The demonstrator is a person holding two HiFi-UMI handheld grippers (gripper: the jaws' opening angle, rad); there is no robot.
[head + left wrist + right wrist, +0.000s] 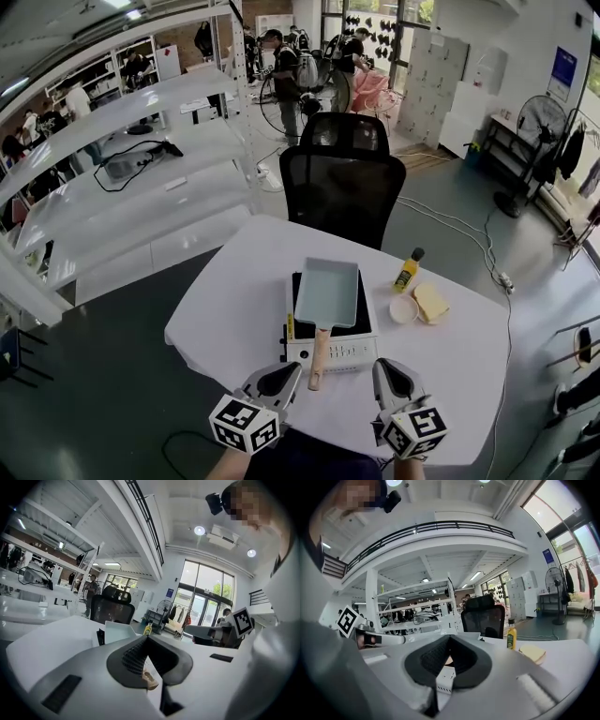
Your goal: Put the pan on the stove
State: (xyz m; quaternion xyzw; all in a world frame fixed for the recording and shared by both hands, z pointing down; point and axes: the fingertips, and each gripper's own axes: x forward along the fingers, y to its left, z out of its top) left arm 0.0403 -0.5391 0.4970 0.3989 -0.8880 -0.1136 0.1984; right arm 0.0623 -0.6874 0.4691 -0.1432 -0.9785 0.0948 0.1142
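Pan on the stove
One pale blue rectangular pan (326, 292), wooden handle, rests on one stove (339, 353); one bottle (407, 271), one bowl (403, 309). Left gripper (282, 374) and right gripper (391, 372) are both closed and empty.

The room is lit brightly and evenly: daylight is let in through the tall windows (206, 592) and is joined by round ceiling lamps (200, 530), so that only faint shadows are seen on the white desk (234, 300). The glass is washed out to white in the right gripper view. Strong fisheye bending is seen in all three views, the straight shelves (122, 178) being curved and the corners darkened to black, and the surfaces nearest to the lens are rendered slightly soft.
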